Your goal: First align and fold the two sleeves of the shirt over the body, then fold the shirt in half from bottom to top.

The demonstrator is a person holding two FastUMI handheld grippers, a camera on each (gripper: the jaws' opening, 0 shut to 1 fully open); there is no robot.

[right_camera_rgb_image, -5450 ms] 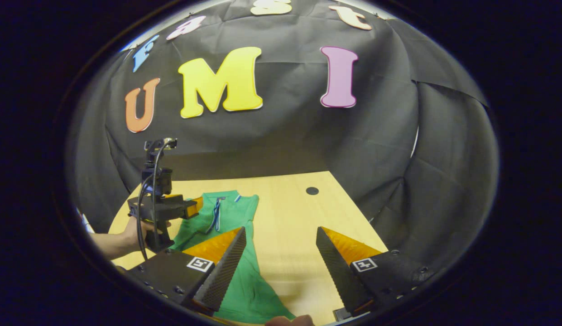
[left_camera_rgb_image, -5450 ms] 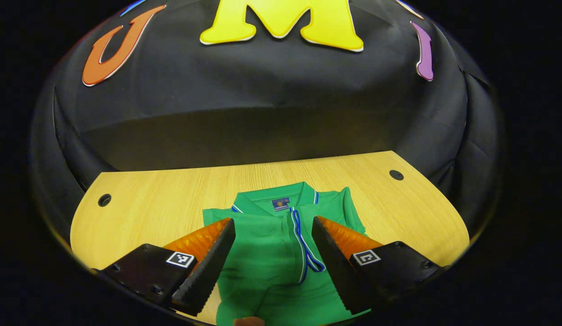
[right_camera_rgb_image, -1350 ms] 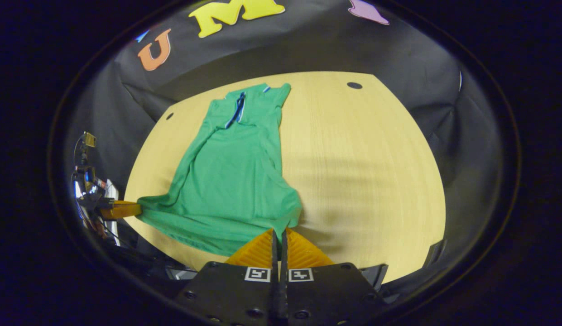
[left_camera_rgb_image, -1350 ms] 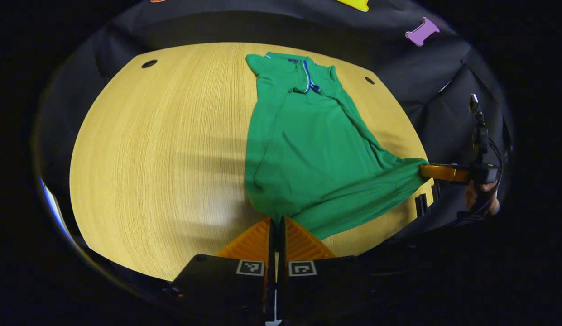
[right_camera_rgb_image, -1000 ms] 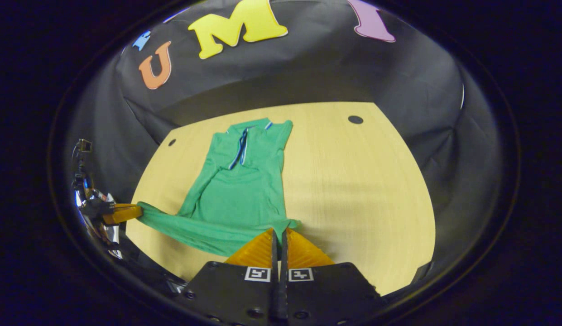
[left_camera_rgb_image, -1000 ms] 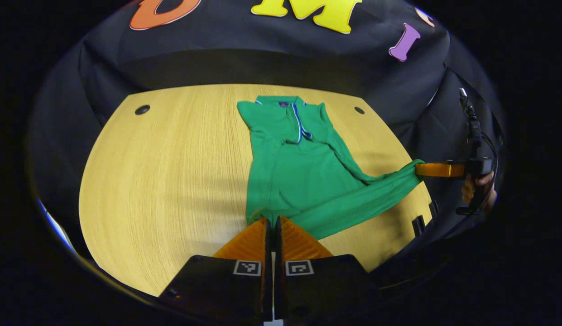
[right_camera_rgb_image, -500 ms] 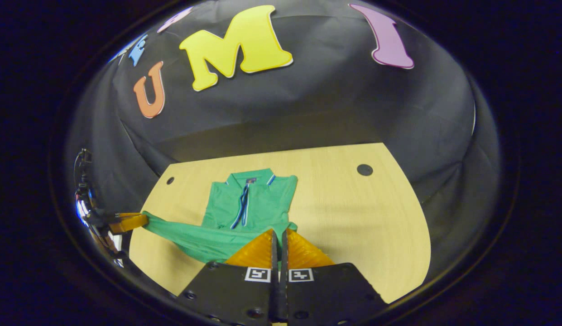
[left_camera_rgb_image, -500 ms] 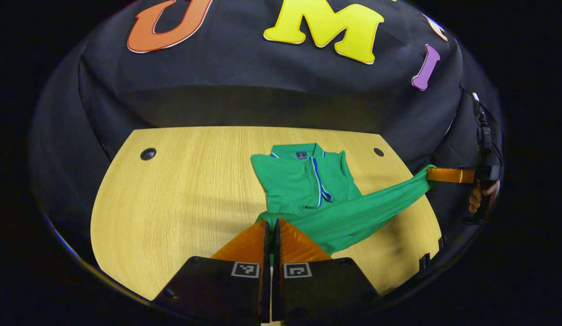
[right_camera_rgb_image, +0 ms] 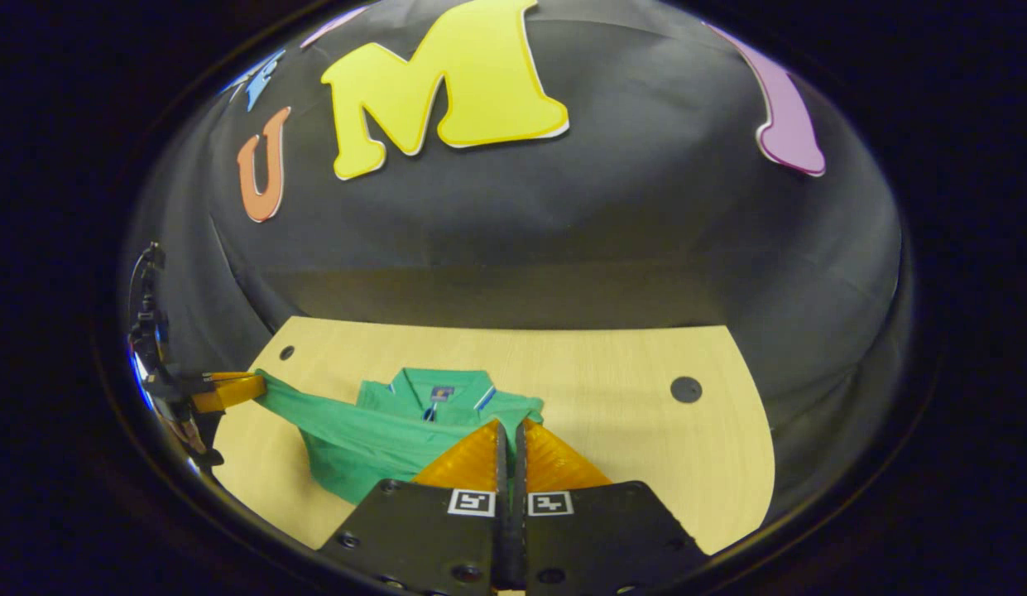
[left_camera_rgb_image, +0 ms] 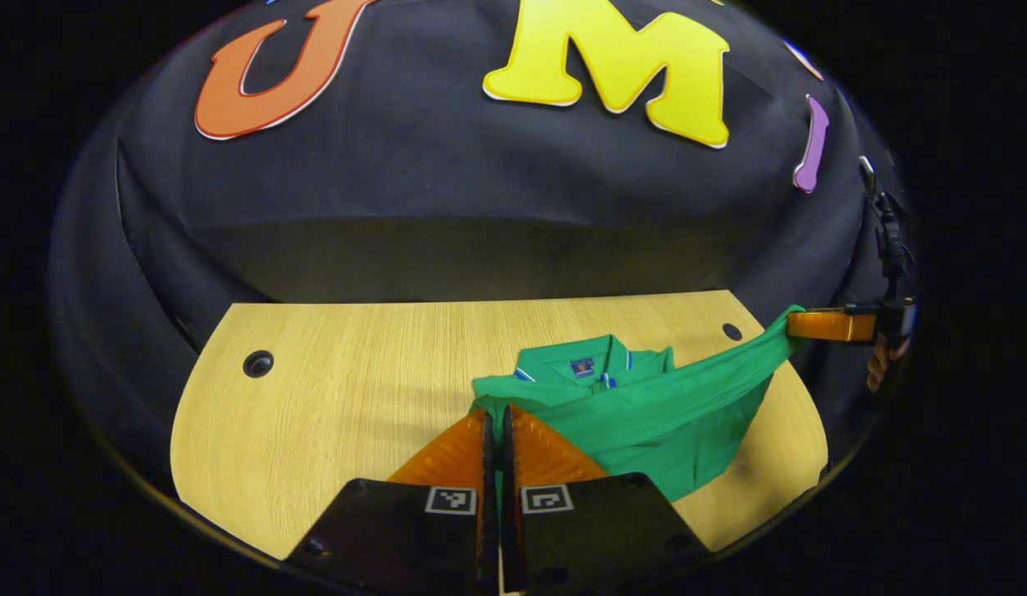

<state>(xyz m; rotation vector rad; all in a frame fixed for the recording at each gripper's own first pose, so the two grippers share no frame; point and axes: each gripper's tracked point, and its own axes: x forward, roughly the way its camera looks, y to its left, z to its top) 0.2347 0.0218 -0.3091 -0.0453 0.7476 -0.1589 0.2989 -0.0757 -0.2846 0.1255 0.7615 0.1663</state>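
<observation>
In the left gripper view, the left gripper (left_camera_rgb_image: pixel 496 422) has its two fingers pressed together with a corner of the green shirt (left_camera_rgb_image: pixel 645 414) pinched between them, the cloth rising off the wooden table (left_camera_rgb_image: pixel 347 389). In the right gripper view, the right gripper (right_camera_rgb_image: pixel 511 434) is likewise closed tight on the other bottom corner of the shirt (right_camera_rgb_image: pixel 372 439). Between the two grips the hem hangs as a lifted band, stretched across above the shirt's body, with the collar (left_camera_rgb_image: pixel 583 364) and its blue-trimmed placket lying flat on the table just beyond the fingertips. Seen from the left gripper view, the right gripper (left_camera_rgb_image: pixel 827 324) sits out past the table's right edge, a hand (left_camera_rgb_image: pixel 881 364) behind it. Bare table runs wide to the left of the shirt, with a round hole (left_camera_rgb_image: pixel 257 362) near that far corner and another hole (left_camera_rgb_image: pixel 731 331) near the right. The black cloth wall (left_camera_rgb_image: pixel 480 207) stands just behind the table's far edge.
</observation>
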